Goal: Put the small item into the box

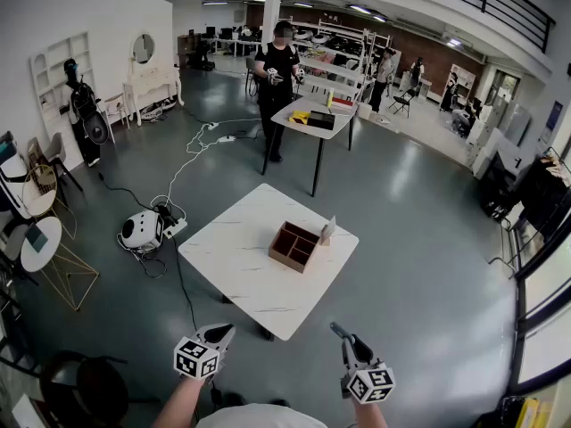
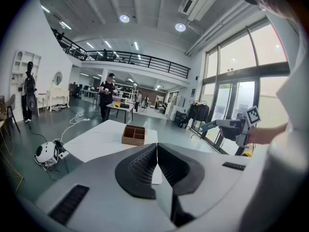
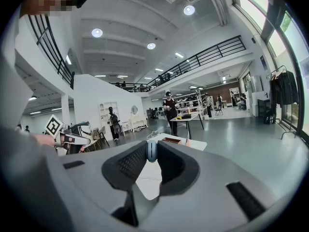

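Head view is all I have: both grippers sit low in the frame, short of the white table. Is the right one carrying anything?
Observer: Yes. The right gripper view shows the right gripper shut on a small blue-grey rounded item, pinched at the jaw tips.
Operator: And the left one?
Observer: In its own view, the left gripper is shut with nothing between its jaws.
Operator: Does either gripper view show the box?
Observer: The left gripper view shows the brown box on the white table, beyond its jaws.
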### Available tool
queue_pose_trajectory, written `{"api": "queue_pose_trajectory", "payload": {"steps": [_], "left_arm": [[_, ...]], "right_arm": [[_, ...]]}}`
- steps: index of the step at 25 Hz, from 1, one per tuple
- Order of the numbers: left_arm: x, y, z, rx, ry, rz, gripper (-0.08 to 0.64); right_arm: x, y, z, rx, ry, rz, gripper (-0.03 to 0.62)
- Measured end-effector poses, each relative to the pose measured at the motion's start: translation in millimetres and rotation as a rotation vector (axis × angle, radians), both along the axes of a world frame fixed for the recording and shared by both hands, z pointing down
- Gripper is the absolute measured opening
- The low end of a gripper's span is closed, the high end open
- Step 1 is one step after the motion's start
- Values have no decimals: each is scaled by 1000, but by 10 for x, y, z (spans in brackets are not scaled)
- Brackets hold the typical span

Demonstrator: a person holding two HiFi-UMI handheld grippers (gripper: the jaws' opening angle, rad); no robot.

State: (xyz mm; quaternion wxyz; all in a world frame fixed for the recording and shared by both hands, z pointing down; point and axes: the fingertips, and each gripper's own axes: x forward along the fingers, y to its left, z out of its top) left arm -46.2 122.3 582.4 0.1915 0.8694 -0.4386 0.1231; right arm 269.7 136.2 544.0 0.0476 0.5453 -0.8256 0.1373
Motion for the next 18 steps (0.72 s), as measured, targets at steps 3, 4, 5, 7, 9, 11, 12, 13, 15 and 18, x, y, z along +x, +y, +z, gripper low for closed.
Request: {"api": "queue_pose_trajectory", "payload": {"steps": [3, 4, 5, 7, 9, 11, 12, 13, 15, 18], "left_arm": [[-20, 10, -13, -1, 1, -4, 15], [-19, 14, -12, 0, 1, -4, 15], [-16, 18, -9, 1, -1, -3, 15], [-12, 22, -7, 2, -1, -2, 15], [-23, 23, -11, 1, 0, -2, 15], [-40, 27, -5, -2, 2, -3, 15], [-47, 32, 5, -3, 2, -3, 15], [-52, 36, 16, -5, 3, -2, 15], [-62, 43, 37, -8, 4, 2, 15], [-71, 48, 57, -12, 4, 10, 15]], "right_arm": [[-3, 11, -20, 3, -2, 4, 81], [-1, 13, -23, 5, -3, 5, 83], [2, 13, -27, 7, -6, 5, 83], [2, 10, -34, 8, -16, 7, 81], [-9, 6, -26, -2, -24, 9, 83], [-25, 13, -7, -14, -22, 11, 83], [-35, 23, 2, -16, -21, 10, 83], [-46, 33, 10, -17, -21, 9, 83], [-70, 50, 28, -18, -23, 5, 83], [-102, 65, 72, -31, -23, 3, 83]]}}
